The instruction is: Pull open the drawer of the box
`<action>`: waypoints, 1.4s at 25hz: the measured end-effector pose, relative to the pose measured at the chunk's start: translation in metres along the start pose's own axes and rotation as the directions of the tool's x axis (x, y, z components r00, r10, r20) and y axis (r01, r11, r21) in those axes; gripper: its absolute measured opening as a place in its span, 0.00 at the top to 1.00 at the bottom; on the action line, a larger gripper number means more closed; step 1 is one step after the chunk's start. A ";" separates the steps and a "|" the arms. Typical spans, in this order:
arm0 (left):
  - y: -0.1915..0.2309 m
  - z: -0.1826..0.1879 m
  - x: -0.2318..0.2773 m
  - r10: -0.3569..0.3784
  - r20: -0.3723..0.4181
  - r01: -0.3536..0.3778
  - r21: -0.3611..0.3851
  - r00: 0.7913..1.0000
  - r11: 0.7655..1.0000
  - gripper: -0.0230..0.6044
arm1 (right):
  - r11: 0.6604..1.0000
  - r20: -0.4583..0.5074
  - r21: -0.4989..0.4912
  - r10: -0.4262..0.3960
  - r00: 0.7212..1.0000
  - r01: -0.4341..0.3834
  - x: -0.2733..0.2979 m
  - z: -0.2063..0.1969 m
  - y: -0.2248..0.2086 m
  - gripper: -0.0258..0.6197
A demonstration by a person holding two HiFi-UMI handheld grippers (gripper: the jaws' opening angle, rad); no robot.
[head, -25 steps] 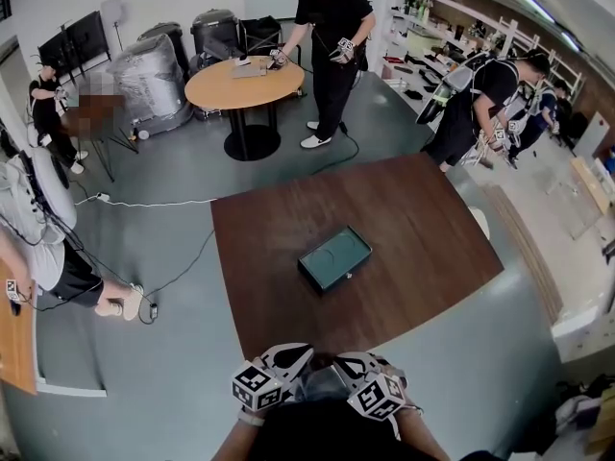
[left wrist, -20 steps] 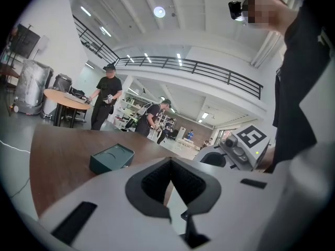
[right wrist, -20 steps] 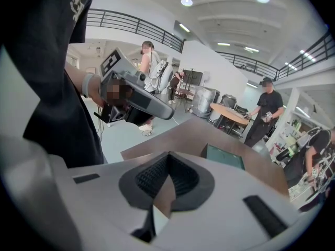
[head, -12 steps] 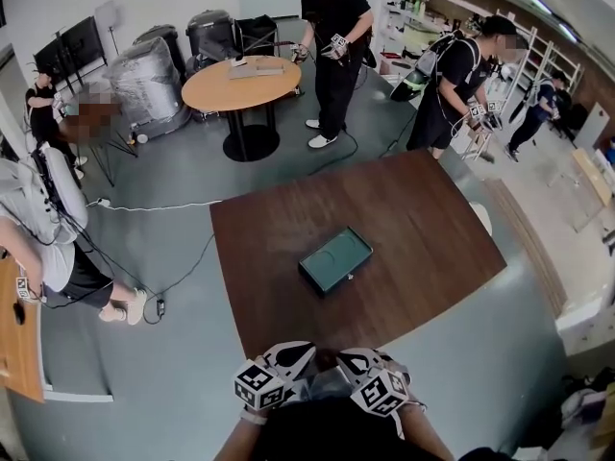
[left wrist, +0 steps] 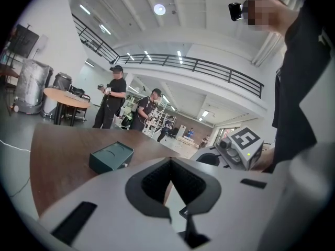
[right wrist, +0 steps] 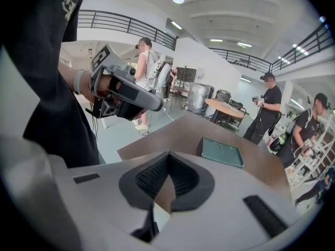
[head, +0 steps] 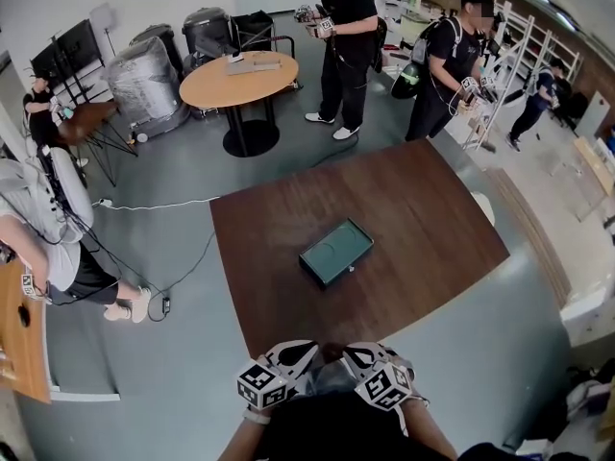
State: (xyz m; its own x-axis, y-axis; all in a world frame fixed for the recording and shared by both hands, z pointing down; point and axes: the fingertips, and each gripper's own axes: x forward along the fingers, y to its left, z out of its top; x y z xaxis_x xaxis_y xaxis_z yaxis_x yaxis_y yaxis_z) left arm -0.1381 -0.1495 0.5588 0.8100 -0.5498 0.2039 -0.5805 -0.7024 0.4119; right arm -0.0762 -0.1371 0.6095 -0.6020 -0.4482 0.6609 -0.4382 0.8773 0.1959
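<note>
This is a big open lab or testing hall. A railed mezzanine (left wrist: 193,64) and strip lights cross the top of the left gripper view. In the head view, plastic-wrapped equipment (head: 144,75) stands upper left and metal racks (head: 502,36) upper right. Cables (head: 154,203) trail across the grey floor (head: 288,166), and standing people (head: 343,36) at the top hold handheld devices.

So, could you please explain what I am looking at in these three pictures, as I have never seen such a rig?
There is no robot here: a person holds a two-jaw gripper in each hand. The head view comes from a camera on the person's head, looking steeply down. The other two come from cameras riding on the left gripper and the right gripper, each looking along its own jaws. On the brown table lies one dark green box, well apart from both grippers. Each gripper's jaws are together and hold nothing; both are close to the person's body.
</note>
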 end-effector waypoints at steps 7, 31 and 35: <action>-0.003 0.006 0.005 -0.028 -0.015 0.028 0.006 1.000 1.000 0.95 | 0.999 0.001 0.029 -0.017 1.000 0.017 0.006 0.001 -0.012 0.98; -0.007 0.012 0.054 -0.102 -0.126 0.108 0.034 0.987 0.994 0.95 | 0.966 -0.060 0.206 -0.144 0.988 0.154 0.012 -0.059 -0.119 0.98; 0.003 0.019 0.054 -0.088 -0.128 0.093 0.028 0.988 0.995 0.95 | 0.962 -0.077 0.223 -0.146 0.986 0.160 0.022 -0.067 -0.133 0.98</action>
State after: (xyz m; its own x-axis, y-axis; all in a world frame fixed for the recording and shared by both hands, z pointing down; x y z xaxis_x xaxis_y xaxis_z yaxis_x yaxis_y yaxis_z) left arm -0.0981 -0.1902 0.5541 0.8620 -0.4235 0.2786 -0.5052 -0.7629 0.4036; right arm 0.0138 -0.2518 0.6467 -0.4784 -0.5572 0.6787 -0.6667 0.7335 0.1323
